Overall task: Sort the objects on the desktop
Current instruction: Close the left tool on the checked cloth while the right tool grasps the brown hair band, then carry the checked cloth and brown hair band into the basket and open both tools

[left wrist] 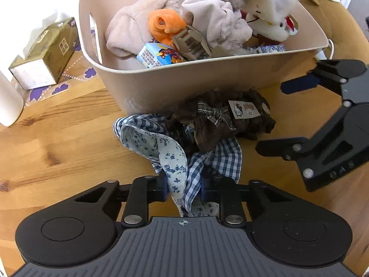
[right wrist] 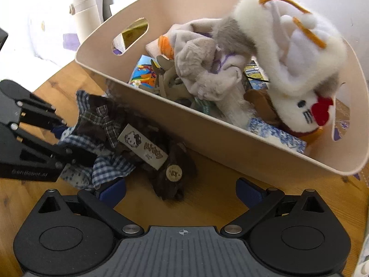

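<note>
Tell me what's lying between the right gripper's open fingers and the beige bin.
The dark brown cloth item with its Kitty label, lying on the wooden table against the bin; right wrist view.

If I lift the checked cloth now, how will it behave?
The checked cloth looks thin and creased, so it will probably hang limp from the left hand-held gripper. It seems tangled with the brown doll garment, which may drag along.

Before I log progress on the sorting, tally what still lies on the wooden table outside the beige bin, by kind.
Fabric items: 2, the blue checked cloth and the dark brown Hello Kitty garment
Tissue boxes: 1, the gold tissue box
White containers: 1, the white bottle
Total: 4
</note>
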The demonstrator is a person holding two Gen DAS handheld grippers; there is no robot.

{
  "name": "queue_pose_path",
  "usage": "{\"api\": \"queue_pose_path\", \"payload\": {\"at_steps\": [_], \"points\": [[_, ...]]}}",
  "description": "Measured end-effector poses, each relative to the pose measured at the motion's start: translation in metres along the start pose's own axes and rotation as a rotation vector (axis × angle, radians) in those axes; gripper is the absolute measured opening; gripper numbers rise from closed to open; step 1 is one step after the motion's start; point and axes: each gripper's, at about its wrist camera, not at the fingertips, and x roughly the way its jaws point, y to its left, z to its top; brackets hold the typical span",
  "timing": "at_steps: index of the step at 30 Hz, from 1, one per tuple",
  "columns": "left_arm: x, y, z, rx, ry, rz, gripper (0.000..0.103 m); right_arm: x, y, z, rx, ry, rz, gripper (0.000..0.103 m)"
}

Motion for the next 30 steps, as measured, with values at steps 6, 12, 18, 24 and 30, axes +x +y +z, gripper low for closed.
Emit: {"api": "queue_pose_path", "payload": {"at_steps": [6,12,18,24,30], "points": [[0.000,0.011,-0.005,0.003,0.002,-0.002,0.021,0.009,0.012,0.004,-0.019,-0.012,0.016,0.094],[0.001,0.014,-0.005,0.008,0.005,-0.006,0.021,0.013,0.022,0.005,-0.038,-0.017,0.045,0.057],[-0.002,0.009,-0.009,0.007,0.005,-0.006,0.020,0.004,0.029,0.002,-0.091,-0.015,0.057,0.039],[-0.011,0.010,-0.015,-0.002,-0.012,0.003,0.017,-0.016,0.023,-0.007,-0.090,-0.033,0.047,0.038],[-0.025,0.013,-0.025,-0.006,-0.022,0.009,0.016,-0.042,0.016,-0.019,-0.096,-0.054,0.042,0.038]]}}
